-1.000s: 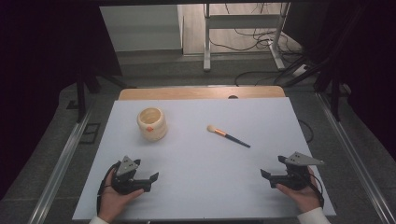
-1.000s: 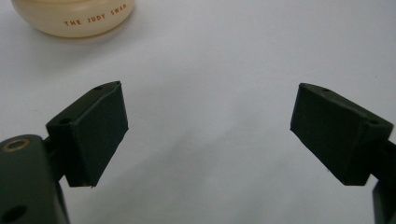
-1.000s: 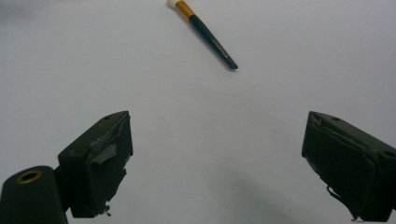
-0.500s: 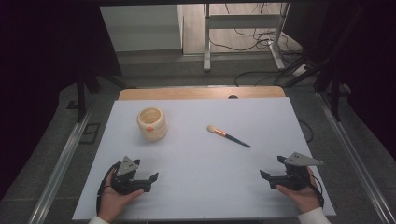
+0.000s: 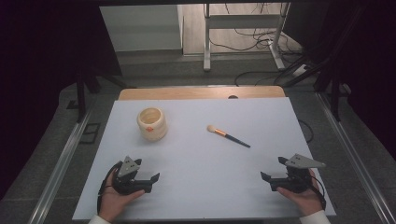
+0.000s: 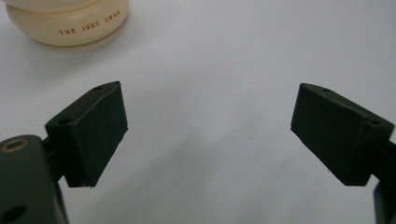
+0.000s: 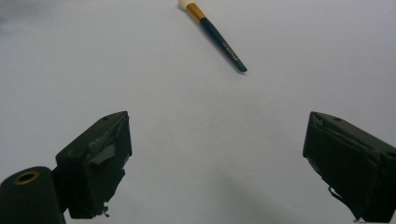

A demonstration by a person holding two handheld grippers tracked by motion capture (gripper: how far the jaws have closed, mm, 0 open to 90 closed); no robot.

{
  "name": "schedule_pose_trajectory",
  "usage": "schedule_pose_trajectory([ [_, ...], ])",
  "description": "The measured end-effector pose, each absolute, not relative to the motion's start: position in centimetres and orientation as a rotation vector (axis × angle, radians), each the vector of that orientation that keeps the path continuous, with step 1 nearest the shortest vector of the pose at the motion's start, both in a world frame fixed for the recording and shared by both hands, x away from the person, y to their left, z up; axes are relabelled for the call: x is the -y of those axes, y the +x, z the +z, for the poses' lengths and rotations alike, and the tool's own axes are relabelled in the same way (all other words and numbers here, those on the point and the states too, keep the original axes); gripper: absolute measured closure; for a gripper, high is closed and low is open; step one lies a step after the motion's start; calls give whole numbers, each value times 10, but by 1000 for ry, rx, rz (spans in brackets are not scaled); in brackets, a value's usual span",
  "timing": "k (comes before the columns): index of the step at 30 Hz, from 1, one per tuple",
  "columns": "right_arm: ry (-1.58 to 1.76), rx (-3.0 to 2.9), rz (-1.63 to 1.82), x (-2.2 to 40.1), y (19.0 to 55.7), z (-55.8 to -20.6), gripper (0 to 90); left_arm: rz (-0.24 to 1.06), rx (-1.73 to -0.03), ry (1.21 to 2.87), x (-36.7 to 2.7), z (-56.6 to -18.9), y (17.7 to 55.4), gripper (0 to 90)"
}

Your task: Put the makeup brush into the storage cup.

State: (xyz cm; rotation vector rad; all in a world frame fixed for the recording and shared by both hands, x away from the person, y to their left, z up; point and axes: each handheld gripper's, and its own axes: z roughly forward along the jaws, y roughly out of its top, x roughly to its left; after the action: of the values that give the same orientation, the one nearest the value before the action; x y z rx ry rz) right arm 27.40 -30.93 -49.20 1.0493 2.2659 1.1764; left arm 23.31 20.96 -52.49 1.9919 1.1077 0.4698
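The slim makeup brush with a pale bristle head, orange ferrule and dark handle (image 5: 228,136) lies flat on the white table (image 5: 196,186), a little right of the middle, its bristle head pointing to the far left and its handle tip toward the near right. In the right gripper view the brush (image 7: 215,35) lies ahead of the fingers and well apart from them. The cream-coloured round ceramic jar (image 5: 152,123) stands upright on the left half of the table, well apart from the brush; in the left gripper view the jar (image 6: 70,21) shows brown letters on its side.

The right gripper (image 5: 274,178) rests low at the near right corner of the table, held by the person's right hand (image 5: 303,196). Its two black fingers (image 7: 95,163) are spread wide with only bare table between them. The left gripper (image 5: 152,179) rests at the near left, held by the left hand (image 5: 116,198). Its fingers (image 6: 91,130) are also spread wide and hold nothing, and the jar stands beyond them, not touching.
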Motion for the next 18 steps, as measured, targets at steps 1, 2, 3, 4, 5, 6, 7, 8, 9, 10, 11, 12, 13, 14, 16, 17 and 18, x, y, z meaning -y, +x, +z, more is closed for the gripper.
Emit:
schedule_pose_trajectory([
  [1, 1047, -2270, 1178, 309, 274, -492, 84, 472, -1108, 1991, -210, -525, 233, 112],
  [2, 1045, -2274, 1177, 309, 274, -493, 84, 473, -1110, 1990, -210, -525, 233, 107],
  [3, 1044, -2275, 1178, 309, 275, -493, 85, 475, -1113, 1987, -210, -524, 233, 103],
  [4, 1044, -2276, 1181, 308, 275, -492, 85, 475, -1116, 1985, -210, -524, 233, 99],
  [5, 1039, -2278, 1184, 308, 275, -492, 85, 478, -1119, 1982, -210, -524, 233, 96],
  [6, 1036, -2280, 1184, 308, 275, -492, 85, 479, -1122, 1980, -210, -524, 232, 93],
  [7, 1034, -2280, 1188, 308, 276, -491, 85, 477, -1124, 1978, -210, -524, 232, 90],
  [8, 1034, -2280, 1188, 308, 276, -491, 85, 477, -1124, 1978, -210, -524, 232, 88],
  [9, 1033, -2284, 1191, 307, 277, -490, 83, 470, -1122, 1980, -211, -524, 232, 86],
  [10, 1032, -2285, 1189, 307, 278, -489, 83, 456, -1124, 1980, -211, -524, 232, 79],
  [11, 1032, -2287, 1183, 307, 278, -489, 83, 444, -1128, 1982, -211, -525, 232, 71],
  [12, 1034, -2291, 1183, 307, 278, -489, 84, 442, -1128, 1984, -211, -525, 232, 66],
  [13, 1034, -2294, 1183, 306, 278, -489, 84, 454, -1125, 1988, -211, -526, 232, 66],
  [14, 1032, -2297, 1179, 306, 278, -488, 84, 461, -1122, 1990, -210, -526, 232, 65],
  [16, 1031, -2298, 1178, 305, 279, -487, 84, 463, -1117, 1991, -209, -526, 232, 64],
  [17, 1029, -2305, 1182, 305, 279, -486, 84, 469, -1114, 1993, -209, -526, 232, 62],
  [18, 1030, -2307, 1181, 304, 280, -485, 83, 469, -1110, 1993, -209, -526, 231, 62],
])
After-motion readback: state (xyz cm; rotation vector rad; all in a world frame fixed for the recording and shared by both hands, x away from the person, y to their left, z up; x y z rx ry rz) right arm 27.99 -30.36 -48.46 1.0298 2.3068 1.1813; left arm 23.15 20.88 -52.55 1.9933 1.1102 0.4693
